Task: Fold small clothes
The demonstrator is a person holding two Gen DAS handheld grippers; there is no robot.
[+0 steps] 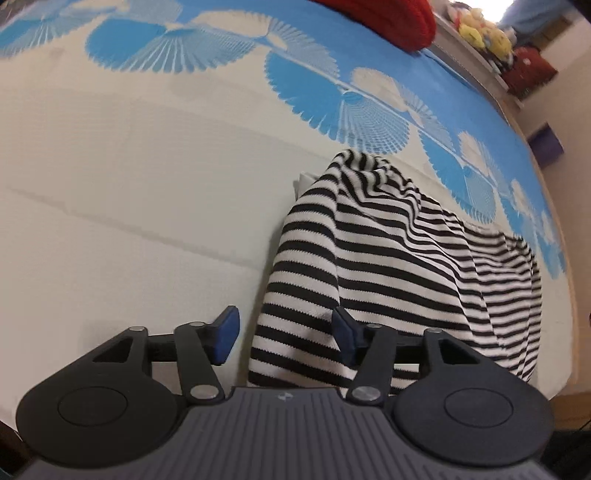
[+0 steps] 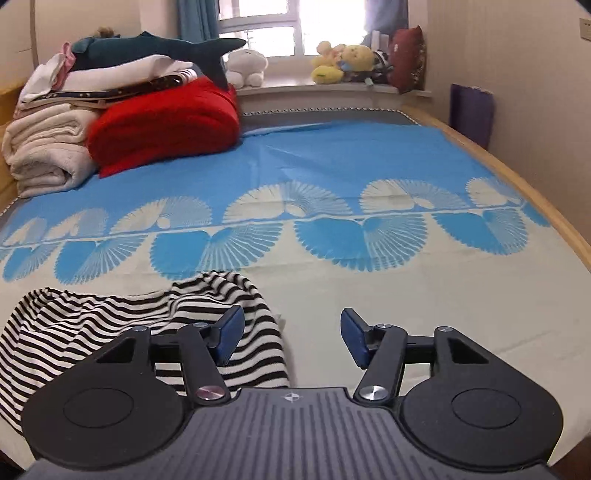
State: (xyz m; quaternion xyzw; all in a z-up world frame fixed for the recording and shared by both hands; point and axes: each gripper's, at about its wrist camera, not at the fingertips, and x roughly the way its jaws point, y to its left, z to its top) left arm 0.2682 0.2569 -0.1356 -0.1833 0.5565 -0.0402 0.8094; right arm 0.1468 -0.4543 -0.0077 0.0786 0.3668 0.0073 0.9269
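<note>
Loosely bunched, striped garment [image 2: 110, 317] lies left of the unclenched right hand-held gripper [image 2: 291, 338].

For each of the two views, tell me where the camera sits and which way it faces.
Left wrist: sits on the left claw, tilted steeply down at the bed sheet and the striped garment; its open blue fingers show.
Right wrist: sits on the right claw, facing along the bed toward the window, red blanket and soft toys; its open fingers show.
Shared: the striped garment, the sheet, the red blanket and the soft toys.
</note>
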